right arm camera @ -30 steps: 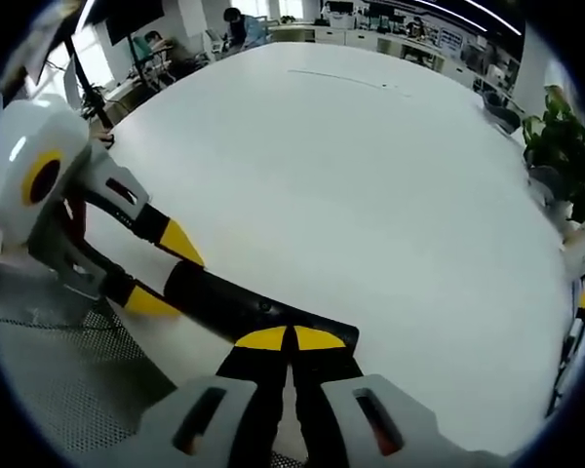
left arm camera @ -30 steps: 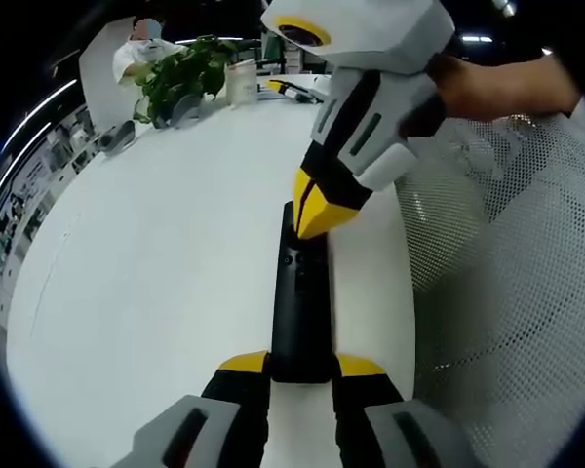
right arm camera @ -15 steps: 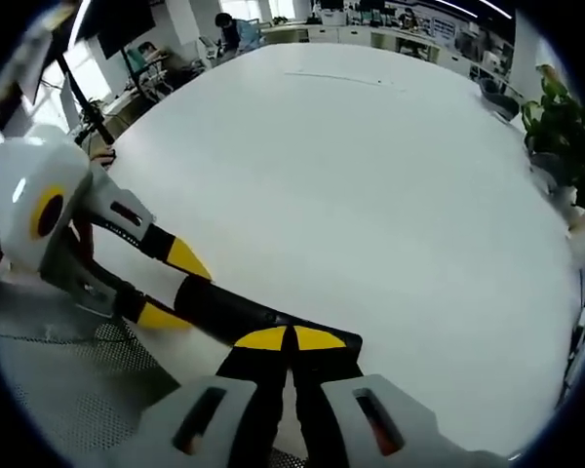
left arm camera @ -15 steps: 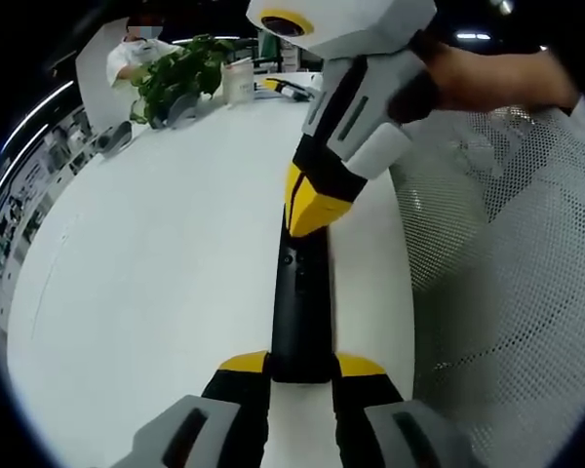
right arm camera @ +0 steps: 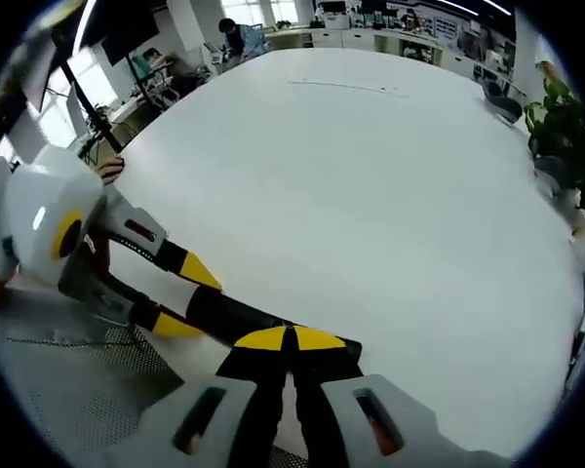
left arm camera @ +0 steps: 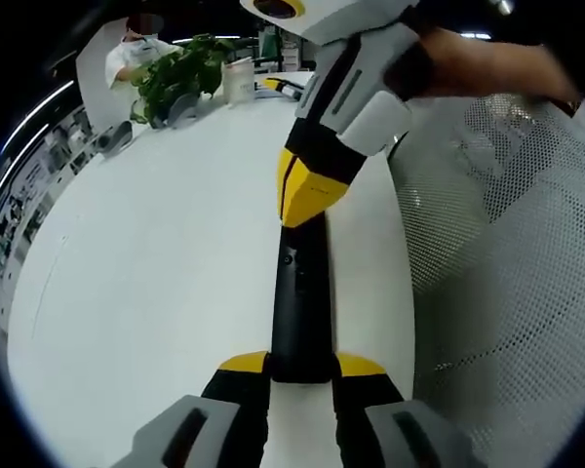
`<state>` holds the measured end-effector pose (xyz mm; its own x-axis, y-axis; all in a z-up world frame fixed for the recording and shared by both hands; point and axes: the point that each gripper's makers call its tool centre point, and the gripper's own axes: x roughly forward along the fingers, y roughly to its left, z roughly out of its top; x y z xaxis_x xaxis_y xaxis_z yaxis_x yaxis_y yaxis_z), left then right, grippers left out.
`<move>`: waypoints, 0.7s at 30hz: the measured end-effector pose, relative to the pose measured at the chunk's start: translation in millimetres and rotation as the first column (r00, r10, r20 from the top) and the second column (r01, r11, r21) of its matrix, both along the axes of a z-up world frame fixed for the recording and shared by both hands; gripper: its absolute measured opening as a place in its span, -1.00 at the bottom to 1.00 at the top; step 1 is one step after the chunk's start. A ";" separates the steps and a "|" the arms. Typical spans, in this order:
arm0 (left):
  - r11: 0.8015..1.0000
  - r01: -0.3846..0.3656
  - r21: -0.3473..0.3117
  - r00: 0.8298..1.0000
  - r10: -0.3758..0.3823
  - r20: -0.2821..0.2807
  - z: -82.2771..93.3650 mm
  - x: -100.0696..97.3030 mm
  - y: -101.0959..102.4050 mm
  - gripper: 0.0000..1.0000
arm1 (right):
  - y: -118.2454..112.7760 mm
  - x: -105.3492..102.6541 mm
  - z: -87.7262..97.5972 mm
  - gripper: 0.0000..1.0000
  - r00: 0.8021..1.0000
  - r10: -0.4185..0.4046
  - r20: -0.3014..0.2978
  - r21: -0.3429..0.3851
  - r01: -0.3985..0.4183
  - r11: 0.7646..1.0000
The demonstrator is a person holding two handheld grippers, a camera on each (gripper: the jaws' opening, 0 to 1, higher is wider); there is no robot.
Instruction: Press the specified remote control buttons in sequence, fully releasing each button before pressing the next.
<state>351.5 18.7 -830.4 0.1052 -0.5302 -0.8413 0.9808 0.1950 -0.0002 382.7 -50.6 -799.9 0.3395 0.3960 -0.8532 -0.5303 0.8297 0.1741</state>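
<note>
No lettering, labels or numbers can be made out on anything.

Two close, low views facing each other along the black remote (left arm camera: 300,312) (right arm camera: 236,314); shared white table (left arm camera: 156,273) (right arm camera: 370,195)

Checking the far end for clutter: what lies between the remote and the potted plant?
Bare white table, in the left gripper view, between remote and plant.
</note>
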 end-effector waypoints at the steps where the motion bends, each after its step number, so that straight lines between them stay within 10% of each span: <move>1: 1.000 0.001 -0.002 1.000 -0.001 0.001 0.0 0.1 0.0 -0.51 | -0.1 1.0 0.6 -1.00 1.000 0.001 0.000 0.001 -0.001 1.000; 21: 1.000 0.007 -0.016 1.000 -0.007 0.002 0.1 0.1 -0.2 -0.51 | 13.3 5.3 -9.0 -1.00 0.996 0.042 -0.084 -0.023 -0.044 0.999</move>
<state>351.5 18.5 -830.3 0.1032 -0.5443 -0.8325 0.9822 0.1879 -0.0011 388.0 -37.3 -808.9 0.2495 0.3870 -0.8877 -0.5500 0.8111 0.1990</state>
